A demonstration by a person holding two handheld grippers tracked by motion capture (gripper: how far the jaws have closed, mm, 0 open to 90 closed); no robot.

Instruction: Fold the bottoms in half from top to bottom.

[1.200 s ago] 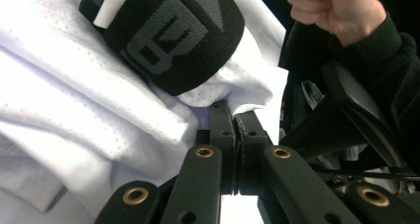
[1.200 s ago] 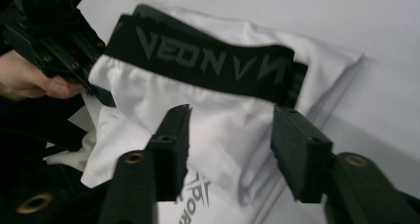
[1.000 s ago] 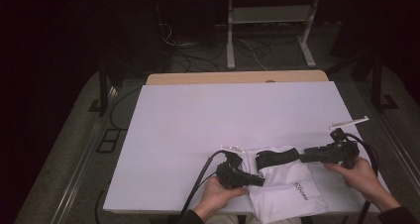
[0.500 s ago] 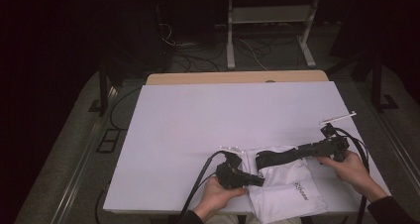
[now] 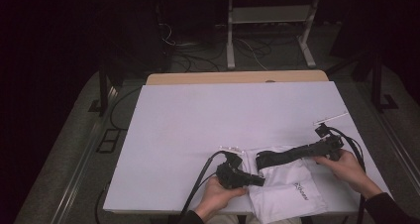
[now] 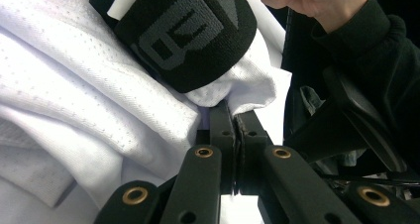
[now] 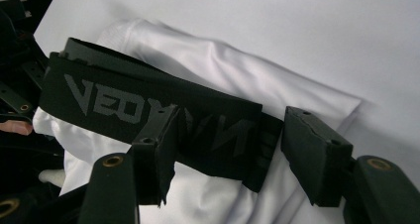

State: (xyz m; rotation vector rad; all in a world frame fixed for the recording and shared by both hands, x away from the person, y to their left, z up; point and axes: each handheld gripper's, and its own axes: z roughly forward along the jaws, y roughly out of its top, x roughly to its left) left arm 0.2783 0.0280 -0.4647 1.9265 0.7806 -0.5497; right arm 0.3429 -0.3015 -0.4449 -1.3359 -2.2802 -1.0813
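Observation:
White mesh shorts [image 5: 287, 187] with a black lettered waistband [image 5: 277, 156] lie at the near edge of the white-covered table [image 5: 213, 120]. My left gripper [image 5: 258, 180], held in the left hand, is shut on a fold of the white fabric [image 6: 233, 102] just below the waistband [image 6: 188, 35]. My right gripper [image 5: 309, 148] points left along the waistband. In the right gripper view this gripper [image 7: 237, 154] stands open, with the end of the waistband [image 7: 148, 102] between its jaws. One pad overlaps the band and the other is just past the band's end.
A thin white strip [image 5: 331, 117] lies near the table's right edge and a small white tag [image 5: 230, 148] sits left of the shorts. Bare wood [image 5: 237, 78] shows at the table's far edge. Cables and a metal stand [image 5: 267, 35] occupy the floor beyond.
The right hand and its gripper have shifted slightly left and away from the person, closing in on the waistband's end. The left gripper has stayed put on the fabric.

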